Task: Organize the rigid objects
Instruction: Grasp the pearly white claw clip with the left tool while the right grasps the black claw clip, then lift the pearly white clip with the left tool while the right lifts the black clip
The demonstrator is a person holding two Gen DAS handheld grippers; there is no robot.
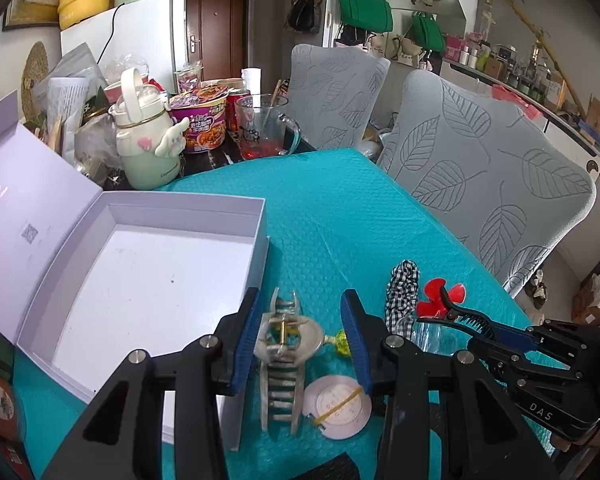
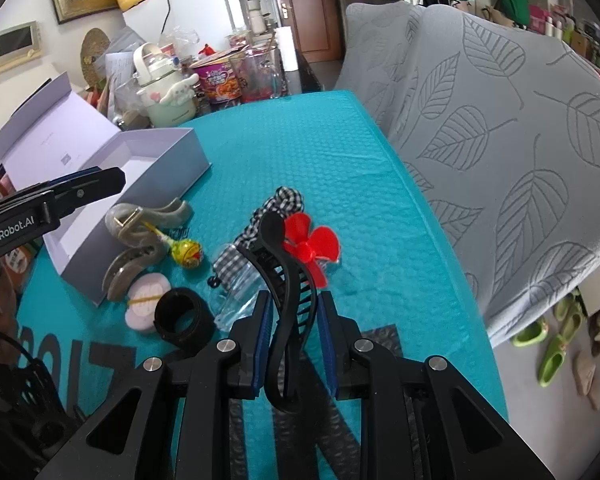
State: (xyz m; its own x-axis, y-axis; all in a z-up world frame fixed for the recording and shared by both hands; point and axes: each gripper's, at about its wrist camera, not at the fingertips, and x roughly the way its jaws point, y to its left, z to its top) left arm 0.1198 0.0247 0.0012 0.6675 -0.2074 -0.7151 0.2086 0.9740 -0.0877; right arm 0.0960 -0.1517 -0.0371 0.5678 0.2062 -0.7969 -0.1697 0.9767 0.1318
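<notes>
Our right tongs (image 2: 295, 298) are clamped on a black plastic claw hair clip (image 2: 284, 280). Its curved spine stands between the two blue pads and its toothed end points away from us, over the table. The left wrist view shows the same clip (image 1: 474, 322) reaching out of the right tongs (image 1: 496, 330) above the table, near a red plastic propeller-shaped piece (image 1: 440, 298).

Our left tongs (image 1: 302, 300) stand apart. In their own view, a translucent beige plastic claw hair clip (image 1: 284, 344) appears between the blue pads. From the right wrist, that clip (image 2: 140, 232) lies on the teal bubble-textured mat (image 2: 300, 140), below the left tongs' fingers (image 2: 100, 182), so we see nothing gripped there.

The beige clip rests just beside the near wall of the open white cardboard box (image 1: 260, 232), whose lid stands up on its far side. A yellow-green wrapped lollipop (image 2: 186, 254) lies touching the clip, its stick across the clip's body. A round pink case with a yellow rubber band (image 1: 342, 406) sits just beside the clip's toothed end, and a black ring-shaped band (image 2: 184, 316) touches that case. A black-and-white checked fabric scrunchie (image 2: 284, 200) lies next to the red piece, with a clear plastic bag (image 2: 236, 304) beside them.
</notes>
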